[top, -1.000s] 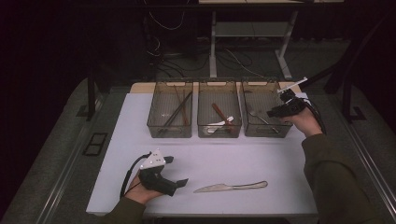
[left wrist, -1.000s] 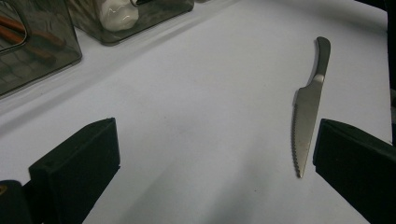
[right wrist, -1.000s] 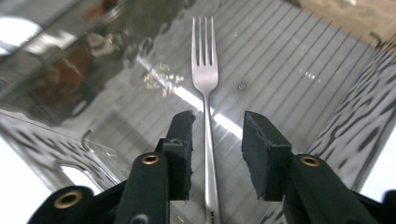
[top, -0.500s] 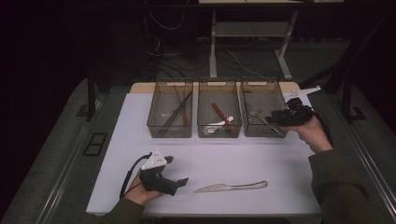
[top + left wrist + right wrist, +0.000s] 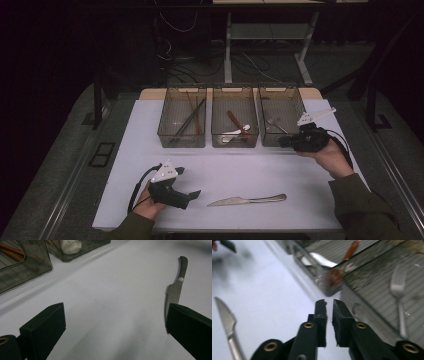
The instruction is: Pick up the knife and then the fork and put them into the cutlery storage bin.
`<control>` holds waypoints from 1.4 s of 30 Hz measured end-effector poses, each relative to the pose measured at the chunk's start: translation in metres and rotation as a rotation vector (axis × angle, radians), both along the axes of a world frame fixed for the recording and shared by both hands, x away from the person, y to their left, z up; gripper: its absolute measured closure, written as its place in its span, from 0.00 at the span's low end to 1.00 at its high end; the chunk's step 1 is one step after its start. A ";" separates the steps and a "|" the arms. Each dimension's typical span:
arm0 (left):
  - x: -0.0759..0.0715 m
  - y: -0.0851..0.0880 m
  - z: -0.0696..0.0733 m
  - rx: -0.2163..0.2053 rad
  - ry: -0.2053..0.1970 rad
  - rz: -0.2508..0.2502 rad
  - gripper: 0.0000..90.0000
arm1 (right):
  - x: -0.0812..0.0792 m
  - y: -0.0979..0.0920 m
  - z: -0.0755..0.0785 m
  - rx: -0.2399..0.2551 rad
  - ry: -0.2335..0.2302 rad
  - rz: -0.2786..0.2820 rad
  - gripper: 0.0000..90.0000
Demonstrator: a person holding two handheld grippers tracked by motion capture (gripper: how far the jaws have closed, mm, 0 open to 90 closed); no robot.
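Fingers of the left gripper (image 5: pixel 192 192) stand spread and empty in the high view, with the flat silver steel table knife (image 5: pixel 247 200) lying just beyond their tips on the matte white table (image 5: pixel 125 150), not yet sorted. Three smoky translucent plastic bins (image 5: pixel 234 142) sit well beyond, holding dark chopsticks, spoons and a fork already; judged so, one piece remains.

Left gripper view: the knife's serrated blade (image 5: pixel 173 293) lies beside one blocky black finger (image 5: pixel 190 330).

Right gripper view: its fingers (image 5: pixel 321 315) have just been closing and are nearly pressed together on nothing, beside a ribbed bin holding a shiny fork (image 5: pixel 399 300).
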State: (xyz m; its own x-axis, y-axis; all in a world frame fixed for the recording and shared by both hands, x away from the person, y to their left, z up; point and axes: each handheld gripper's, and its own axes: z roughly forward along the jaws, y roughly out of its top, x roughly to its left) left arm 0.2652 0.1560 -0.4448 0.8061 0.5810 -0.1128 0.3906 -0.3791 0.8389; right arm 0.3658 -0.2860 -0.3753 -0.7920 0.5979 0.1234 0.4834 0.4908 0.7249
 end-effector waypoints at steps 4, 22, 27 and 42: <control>0.000 0.000 0.000 0.007 0.000 0.003 0.02 | -0.009 0.004 -0.005 0.004 0.005 0.035 0.99; -0.002 -0.001 0.000 0.015 -0.001 -0.001 0.02 | -0.046 0.048 -0.025 0.007 0.031 0.198 1.00; -0.001 -0.001 0.000 0.019 -0.001 -0.002 0.02 | -0.056 0.070 -0.030 0.005 0.052 0.266 1.00; -0.001 0.000 -0.001 0.020 0.000 -0.001 0.02 | -0.083 0.131 -0.053 -0.066 0.067 0.499 1.00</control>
